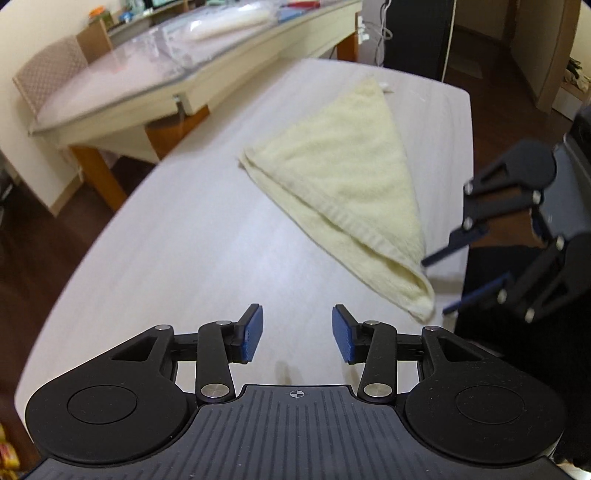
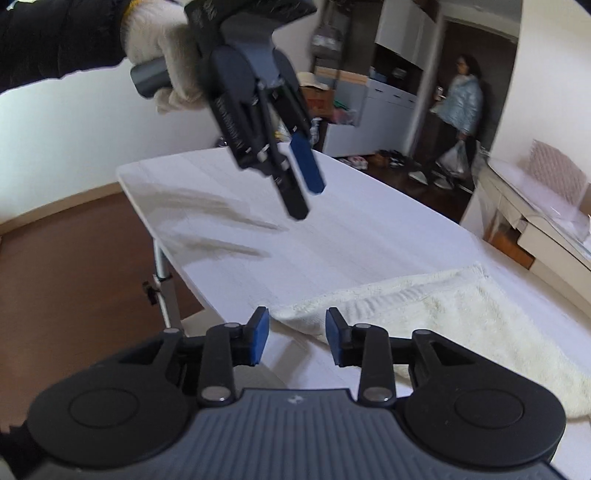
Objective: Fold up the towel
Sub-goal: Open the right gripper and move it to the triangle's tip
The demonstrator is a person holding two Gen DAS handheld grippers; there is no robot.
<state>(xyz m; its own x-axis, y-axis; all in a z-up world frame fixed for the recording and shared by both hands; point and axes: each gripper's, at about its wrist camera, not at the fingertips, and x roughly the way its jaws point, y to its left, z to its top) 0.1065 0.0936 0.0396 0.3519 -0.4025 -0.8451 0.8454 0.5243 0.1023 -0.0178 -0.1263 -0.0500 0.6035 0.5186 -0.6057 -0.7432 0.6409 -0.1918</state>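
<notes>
A pale yellow towel lies folded into a triangle on the white table. My left gripper is open and empty, held above the bare table short of the towel's near corner. My right gripper shows at the right in the left wrist view, open, its fingertips beside that near corner. In the right wrist view the right gripper is open with the towel's corner just beyond its pads. The left gripper hangs above the table there, open, held by a gloved hand.
A second table with a glass top and plastic bags stands to the left. A dark cabinet stands beyond the far end. A person with a bag stands in the doorway. The floor is dark wood.
</notes>
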